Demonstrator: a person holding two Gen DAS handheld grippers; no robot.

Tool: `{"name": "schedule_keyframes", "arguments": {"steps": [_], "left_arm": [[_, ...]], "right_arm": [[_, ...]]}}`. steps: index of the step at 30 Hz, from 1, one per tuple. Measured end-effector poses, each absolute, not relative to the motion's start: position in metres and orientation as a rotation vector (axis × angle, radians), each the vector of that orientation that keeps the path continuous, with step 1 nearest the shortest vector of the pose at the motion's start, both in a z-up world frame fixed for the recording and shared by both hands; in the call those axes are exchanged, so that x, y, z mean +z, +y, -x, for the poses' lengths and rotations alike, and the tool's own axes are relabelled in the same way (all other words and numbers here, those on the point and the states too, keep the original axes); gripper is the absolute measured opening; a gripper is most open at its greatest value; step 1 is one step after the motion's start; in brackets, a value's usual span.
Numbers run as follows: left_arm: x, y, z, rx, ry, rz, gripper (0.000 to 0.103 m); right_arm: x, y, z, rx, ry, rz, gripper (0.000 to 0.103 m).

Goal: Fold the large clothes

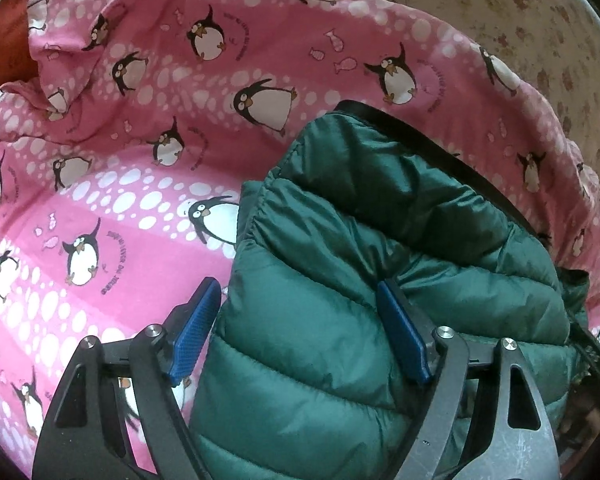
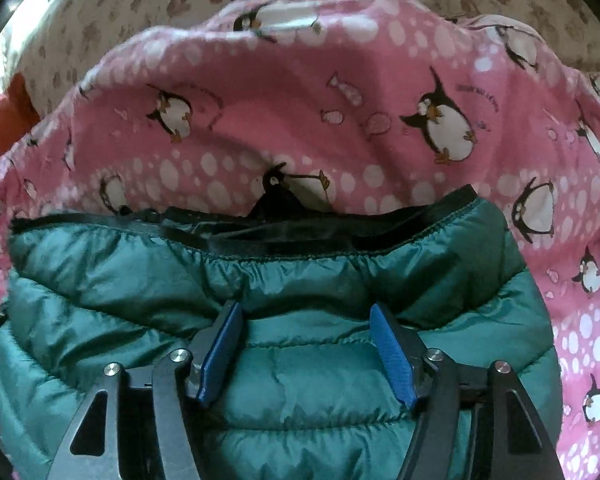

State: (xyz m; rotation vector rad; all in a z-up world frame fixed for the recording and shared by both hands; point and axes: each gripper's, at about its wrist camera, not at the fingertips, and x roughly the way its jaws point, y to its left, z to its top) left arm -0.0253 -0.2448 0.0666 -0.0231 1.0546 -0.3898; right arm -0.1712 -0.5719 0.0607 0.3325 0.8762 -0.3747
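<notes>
Both grippers, left [image 1: 300, 304] and right [image 2: 306, 322], wide apart, released over green puffer jacket [image 1: 340, 240].

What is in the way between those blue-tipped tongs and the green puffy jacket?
Nothing visible. Both the left tongs and the right tongs stand open right over the green jacket, which lies uncovered on the pink penguin sheet.

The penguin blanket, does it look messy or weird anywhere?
A bit messy. The pink penguin sheet is rumpled and bunched into ridges along its far edge instead of lying flat. The green puffer jacket on it looks tidy; nothing looks torn or spilled.
</notes>
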Motion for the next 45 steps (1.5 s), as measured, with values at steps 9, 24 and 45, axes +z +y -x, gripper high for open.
{"name": "schedule_keyframes", "arguments": {"steps": [9, 24, 45], "left_arm": [[0.104, -0.264, 0.037, -0.403, 0.936, -0.053, 0.081], [0.067, -0.279, 0.008, -0.337, 1.028, -0.103, 0.083], [0.063, -0.278, 0.016, -0.324, 0.974, -0.108, 0.084]], "right_arm": [[0.100, -0.579, 0.223, -0.409, 0.782, -0.290, 0.064], [0.048, -0.607, 0.214, -0.510, 0.831, -0.346, 0.068], [0.076, -0.508, 0.249, -0.321, 0.825, -0.278, 0.068]]}}
